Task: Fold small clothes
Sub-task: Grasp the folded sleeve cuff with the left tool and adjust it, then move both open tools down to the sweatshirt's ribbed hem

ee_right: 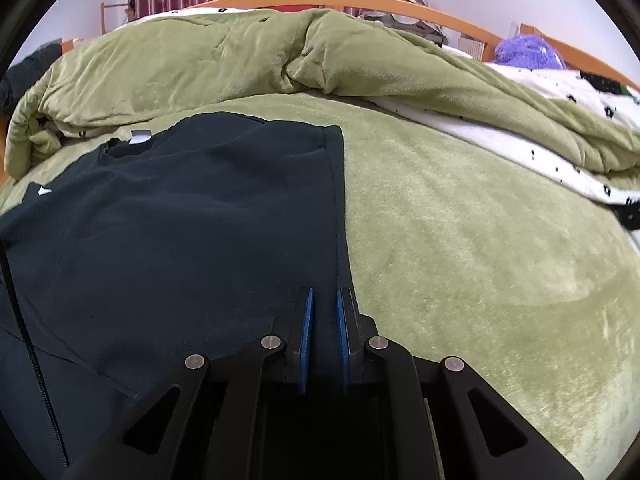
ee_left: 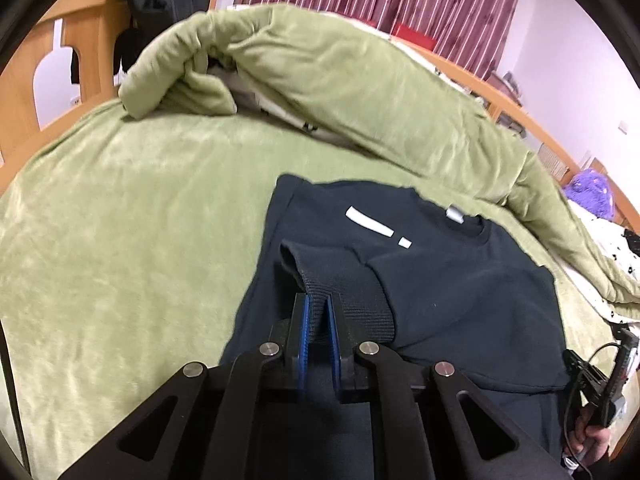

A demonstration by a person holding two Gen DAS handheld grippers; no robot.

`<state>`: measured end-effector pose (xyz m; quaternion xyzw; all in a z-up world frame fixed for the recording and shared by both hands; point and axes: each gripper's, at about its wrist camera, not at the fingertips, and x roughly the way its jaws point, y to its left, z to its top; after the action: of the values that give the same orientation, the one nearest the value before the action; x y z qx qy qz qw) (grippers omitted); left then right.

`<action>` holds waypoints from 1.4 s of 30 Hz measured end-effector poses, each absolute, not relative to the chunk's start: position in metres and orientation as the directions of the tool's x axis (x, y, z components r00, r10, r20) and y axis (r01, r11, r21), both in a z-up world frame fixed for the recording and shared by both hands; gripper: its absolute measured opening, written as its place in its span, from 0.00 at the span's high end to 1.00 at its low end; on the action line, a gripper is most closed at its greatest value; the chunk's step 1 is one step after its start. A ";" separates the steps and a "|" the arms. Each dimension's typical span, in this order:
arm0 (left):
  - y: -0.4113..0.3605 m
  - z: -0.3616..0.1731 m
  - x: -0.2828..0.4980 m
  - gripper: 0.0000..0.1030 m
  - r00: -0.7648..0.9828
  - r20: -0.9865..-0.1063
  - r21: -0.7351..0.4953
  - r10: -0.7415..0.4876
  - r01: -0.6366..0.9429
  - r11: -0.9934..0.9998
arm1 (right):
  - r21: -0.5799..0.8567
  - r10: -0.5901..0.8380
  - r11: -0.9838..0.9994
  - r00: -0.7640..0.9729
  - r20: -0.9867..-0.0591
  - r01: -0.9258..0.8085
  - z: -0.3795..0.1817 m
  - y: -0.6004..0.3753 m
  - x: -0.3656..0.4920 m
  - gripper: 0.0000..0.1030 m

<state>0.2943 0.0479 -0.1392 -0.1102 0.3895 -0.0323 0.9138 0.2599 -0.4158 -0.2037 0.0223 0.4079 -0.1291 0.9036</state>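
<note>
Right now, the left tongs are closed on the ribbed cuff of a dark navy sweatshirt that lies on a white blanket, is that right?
Not quite. The left tongs are indeed closed on the ribbed cuff of the dark navy sweatshirt, but the blanket under it is green, not white, as the left wrist view shows.

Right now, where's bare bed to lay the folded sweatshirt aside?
Open green blanket lies left of the dark sweatshirt, up to the wooden bed frame; more lies right of it. The far side is crowded by the bunched green duvet.
</note>
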 end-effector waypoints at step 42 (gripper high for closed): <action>0.039 -0.127 0.198 0.62 0.698 -0.713 -0.027 -0.067 0.068 0.997 | 0.098 -0.083 0.964 0.627 -0.774 0.248 -0.166 -0.384 0.222 0.68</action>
<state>0.1980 0.0390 -0.1271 0.0005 0.3872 -0.0365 0.9213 0.2218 -0.3837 -0.1659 0.0979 0.4217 -0.0921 0.8967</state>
